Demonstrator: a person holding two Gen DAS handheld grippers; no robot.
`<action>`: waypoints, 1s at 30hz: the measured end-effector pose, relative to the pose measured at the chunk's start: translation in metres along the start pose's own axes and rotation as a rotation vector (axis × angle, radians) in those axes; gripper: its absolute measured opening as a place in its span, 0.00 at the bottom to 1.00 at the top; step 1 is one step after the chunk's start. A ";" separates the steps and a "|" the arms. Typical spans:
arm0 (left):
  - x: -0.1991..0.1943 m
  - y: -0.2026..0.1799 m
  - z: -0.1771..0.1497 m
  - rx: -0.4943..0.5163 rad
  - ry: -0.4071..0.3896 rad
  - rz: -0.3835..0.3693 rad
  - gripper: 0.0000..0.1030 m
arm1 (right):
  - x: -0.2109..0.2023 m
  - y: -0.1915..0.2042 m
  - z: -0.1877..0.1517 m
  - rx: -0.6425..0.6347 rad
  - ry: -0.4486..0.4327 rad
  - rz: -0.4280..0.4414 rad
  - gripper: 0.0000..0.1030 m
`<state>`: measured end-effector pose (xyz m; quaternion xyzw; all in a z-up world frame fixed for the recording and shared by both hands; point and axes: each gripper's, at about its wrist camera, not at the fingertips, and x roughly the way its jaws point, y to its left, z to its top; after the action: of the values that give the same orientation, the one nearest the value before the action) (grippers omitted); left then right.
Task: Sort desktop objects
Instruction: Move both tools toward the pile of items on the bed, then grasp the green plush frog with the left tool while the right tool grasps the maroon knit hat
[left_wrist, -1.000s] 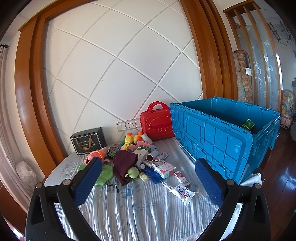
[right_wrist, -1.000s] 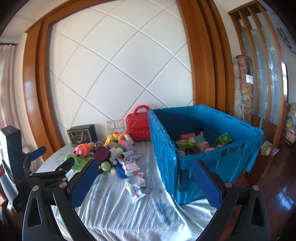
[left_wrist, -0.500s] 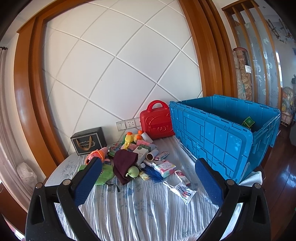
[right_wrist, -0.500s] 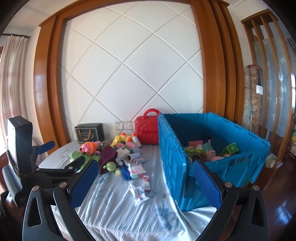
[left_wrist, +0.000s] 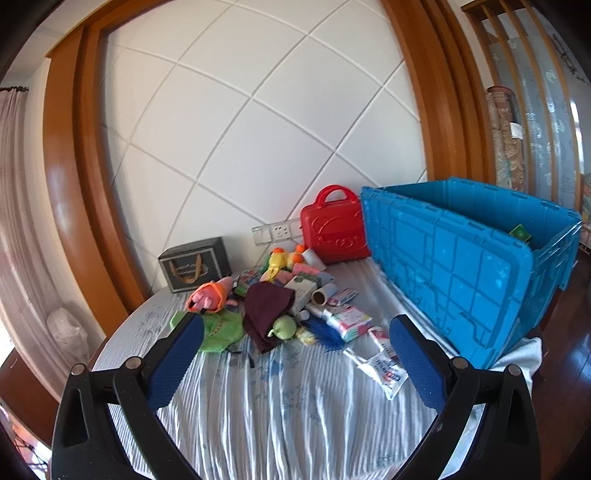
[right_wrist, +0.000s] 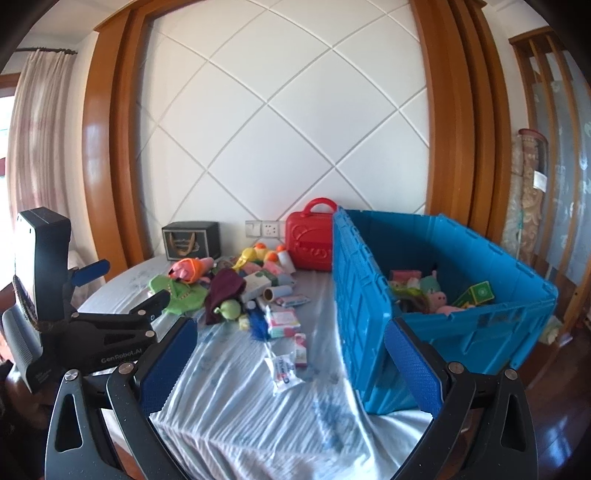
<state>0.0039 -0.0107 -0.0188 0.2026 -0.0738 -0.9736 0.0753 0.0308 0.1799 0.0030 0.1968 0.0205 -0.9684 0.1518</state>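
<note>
A pile of toys and packets (left_wrist: 280, 302) lies on the striped tablecloth (left_wrist: 277, 406), with a maroon cloth (left_wrist: 266, 310), a green plush (left_wrist: 218, 328) and a white sachet (left_wrist: 384, 369). A blue crate (left_wrist: 461, 273) stands to the right; the right wrist view shows toys inside the crate (right_wrist: 443, 291). My left gripper (left_wrist: 295, 358) is open and empty, held above the near cloth. My right gripper (right_wrist: 291, 358) is open and empty, near the crate's front corner. The left gripper's body also shows in the right wrist view (right_wrist: 110, 332).
A red toy case (left_wrist: 332, 232) and a dark gift box (left_wrist: 195, 264) stand against the white panelled wall. Wall sockets (left_wrist: 277, 232) sit behind the pile. Wooden frames flank the wall. Dark wood floor (left_wrist: 569, 350) lies right of the table.
The right wrist view has swung left, so the crate sits further right in frame and the left gripper body is larger. The left view has barely shifted. Both grippers stay open.
</note>
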 end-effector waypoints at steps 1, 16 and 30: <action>0.004 0.004 -0.005 -0.004 0.015 0.015 0.99 | 0.004 -0.001 -0.003 0.002 0.005 0.015 1.00; 0.103 0.080 -0.047 -0.009 0.145 0.088 0.99 | 0.148 0.041 -0.024 0.010 0.193 0.159 1.00; 0.227 0.159 -0.051 0.042 0.193 0.022 0.99 | 0.366 0.104 -0.024 0.156 0.418 0.273 1.00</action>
<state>-0.1627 -0.2116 -0.1240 0.2961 -0.0890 -0.9469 0.0883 -0.2495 -0.0219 -0.1589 0.4044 -0.0499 -0.8760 0.2579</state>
